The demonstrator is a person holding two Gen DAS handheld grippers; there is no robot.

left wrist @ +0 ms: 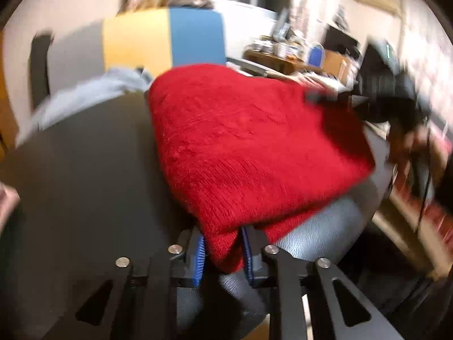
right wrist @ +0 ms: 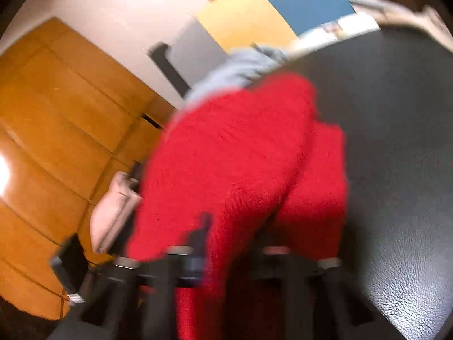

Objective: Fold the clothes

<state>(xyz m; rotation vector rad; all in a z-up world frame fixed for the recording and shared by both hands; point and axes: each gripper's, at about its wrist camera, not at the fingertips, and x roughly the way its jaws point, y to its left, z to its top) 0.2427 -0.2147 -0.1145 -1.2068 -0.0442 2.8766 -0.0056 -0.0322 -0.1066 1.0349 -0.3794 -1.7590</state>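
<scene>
Here, both hand-held grippers pinching red sweater (left wrist: 249, 147)

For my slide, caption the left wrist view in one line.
Left tool clamps a corner of the folded red sweater on the dark table.

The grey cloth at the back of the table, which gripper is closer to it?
Neither is close; I cannot tell which is closer. The left gripper and the right gripper are both shut on the red sweater, and the grey cloth lies beyond the sweater's far end.
</scene>
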